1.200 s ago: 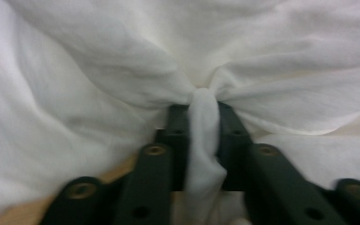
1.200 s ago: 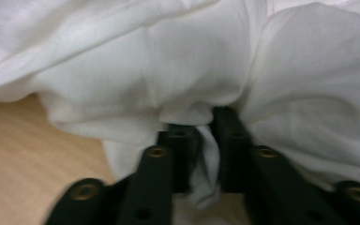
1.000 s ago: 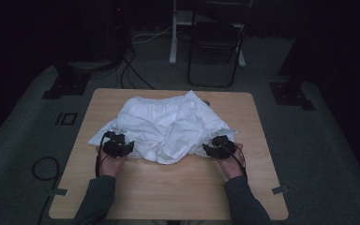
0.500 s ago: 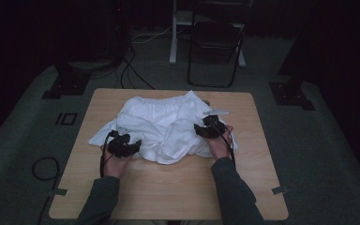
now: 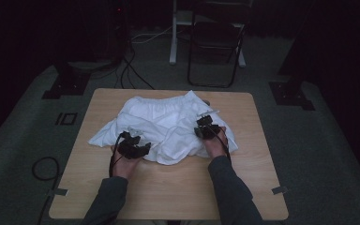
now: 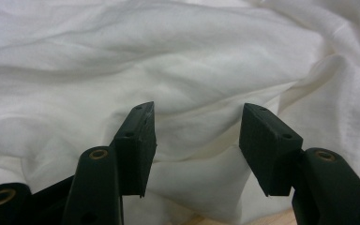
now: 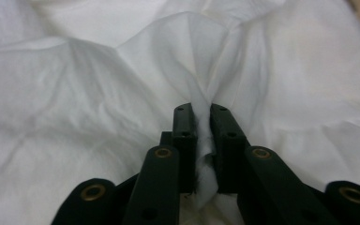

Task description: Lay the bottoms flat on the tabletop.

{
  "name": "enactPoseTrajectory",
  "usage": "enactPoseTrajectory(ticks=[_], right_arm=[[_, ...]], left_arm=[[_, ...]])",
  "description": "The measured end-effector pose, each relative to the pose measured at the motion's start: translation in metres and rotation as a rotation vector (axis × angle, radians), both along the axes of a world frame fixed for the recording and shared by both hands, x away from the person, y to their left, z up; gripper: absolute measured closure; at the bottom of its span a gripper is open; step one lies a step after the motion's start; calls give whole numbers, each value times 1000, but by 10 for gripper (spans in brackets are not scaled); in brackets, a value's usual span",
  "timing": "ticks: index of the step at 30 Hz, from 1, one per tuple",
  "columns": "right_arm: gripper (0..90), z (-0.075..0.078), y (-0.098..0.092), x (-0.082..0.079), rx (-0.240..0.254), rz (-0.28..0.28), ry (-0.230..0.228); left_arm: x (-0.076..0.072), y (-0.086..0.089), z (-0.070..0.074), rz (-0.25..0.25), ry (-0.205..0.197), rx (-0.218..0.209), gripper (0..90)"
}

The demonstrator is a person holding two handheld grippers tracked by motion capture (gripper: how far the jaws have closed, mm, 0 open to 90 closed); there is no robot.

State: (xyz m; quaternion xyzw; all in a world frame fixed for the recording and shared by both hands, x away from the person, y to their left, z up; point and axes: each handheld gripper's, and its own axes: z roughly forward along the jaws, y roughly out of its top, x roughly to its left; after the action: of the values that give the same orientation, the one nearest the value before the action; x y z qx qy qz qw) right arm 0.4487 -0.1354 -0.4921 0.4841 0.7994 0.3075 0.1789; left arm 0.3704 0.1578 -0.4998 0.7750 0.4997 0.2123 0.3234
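Observation:
A crumpled white cloth (image 5: pixel 168 124) lies heaped on the far half of the wooden table (image 5: pixel 168 197). My left gripper (image 5: pixel 142 149) sits at the cloth's near left edge. In the left gripper view its jaws (image 6: pixel 197 126) stand apart in front of the cloth (image 6: pixel 168 61); they have just been opening, and nothing is pinched between them. My right gripper (image 5: pixel 205 121) rests on top of the cloth's right part. In the right gripper view it (image 7: pixel 203 115) is shut on a raised fold of the cloth (image 7: pixel 75 84), which bunches up between the pads.
A dark folding chair (image 5: pixel 215 42) and a white stand leg (image 5: pixel 173 33) are on the floor beyond the table. Black stand bases (image 5: pixel 65 84) sit to the left and right, and a cable loop (image 5: pixel 42 168) lies at the left. The table's near half is bare wood.
My right hand has moved from the cloth's near right edge inward onto the heap, and its jaws have closed on a fold. My left hand has shifted slightly right along the cloth's near edge.

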Motion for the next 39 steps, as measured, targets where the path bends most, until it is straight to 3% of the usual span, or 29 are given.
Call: enactPoseTrajectory(ticks=[5, 11, 14, 18, 25, 34, 36, 39], right_arm=[[837, 9, -16, -32, 13, -9, -53], [841, 9, -44, -78, 22, -24, -107], [841, 2, -55, -100, 13, -22, -109], [841, -7, -65, -129, 40, -28, -102], [840, -15, -73, -175, 59, -26, -103], [812, -25, -78, -205, 66, -36, -70], [735, -22, -79, -206, 63, -35, -79], [620, -9, -78, -202, 63, -37, -133]], left_arm=[[0, -1, -4, 2, 11, 7, 465], [-3, -3, -11, -1, 22, 22, 465], [-5, -2, -15, 2, 24, 27, 465], [-7, 0, -18, 7, 26, 30, 465], [-11, -1, -10, 5, -2, 22, 464], [-15, -5, 2, -16, -38, 18, 463], [-14, -7, 3, -21, -41, 17, 463], [-13, -11, 5, -32, -47, 18, 462]])
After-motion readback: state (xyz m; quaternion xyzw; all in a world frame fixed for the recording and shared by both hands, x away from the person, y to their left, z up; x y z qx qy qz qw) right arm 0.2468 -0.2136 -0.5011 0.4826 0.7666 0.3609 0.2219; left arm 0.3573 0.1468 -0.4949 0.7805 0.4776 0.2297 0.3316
